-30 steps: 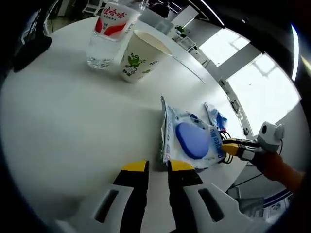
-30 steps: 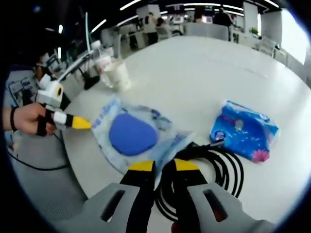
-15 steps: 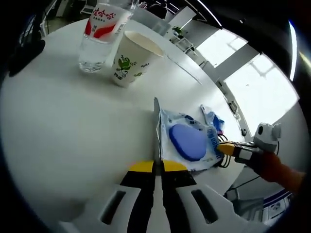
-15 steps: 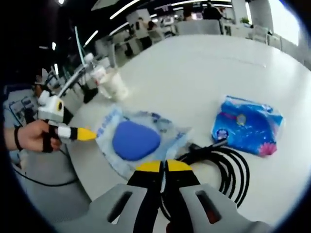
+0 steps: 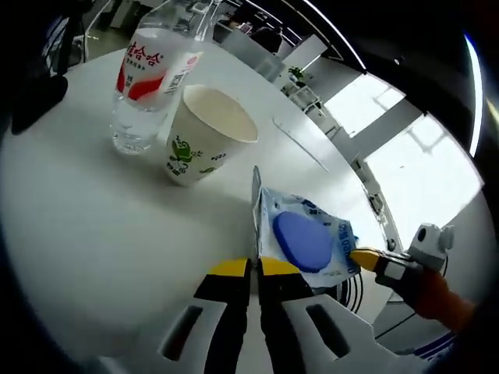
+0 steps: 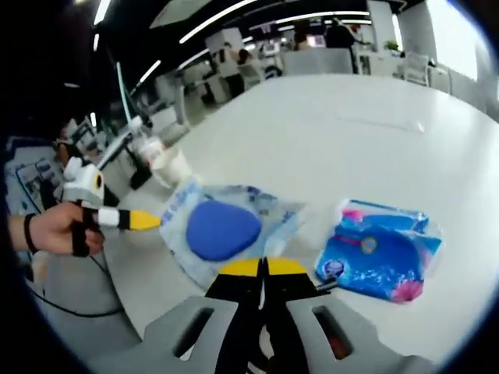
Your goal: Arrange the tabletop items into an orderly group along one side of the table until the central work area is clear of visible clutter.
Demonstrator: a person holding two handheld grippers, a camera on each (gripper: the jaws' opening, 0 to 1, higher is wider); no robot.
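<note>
**Tidying partly done: pouch held between both grippers**

The clear pouch (image 5: 300, 241) with a blue pad hangs over the table (image 5: 93, 226), its edges pinched by the closed jaws of the left gripper (image 5: 251, 267) and right gripper (image 6: 264, 267). Paper cup (image 5: 201, 132) and bottle (image 5: 144, 86) stand grouped. The blue packet (image 6: 378, 252) and a black cable (image 5: 348, 288) await sorting.

Beyond the white desk (image 6: 366, 117): an office under long ceiling lights (image 6: 234, 9), with people (image 6: 343, 31) at distant workstations and bright windows (image 5: 390, 125).
</note>
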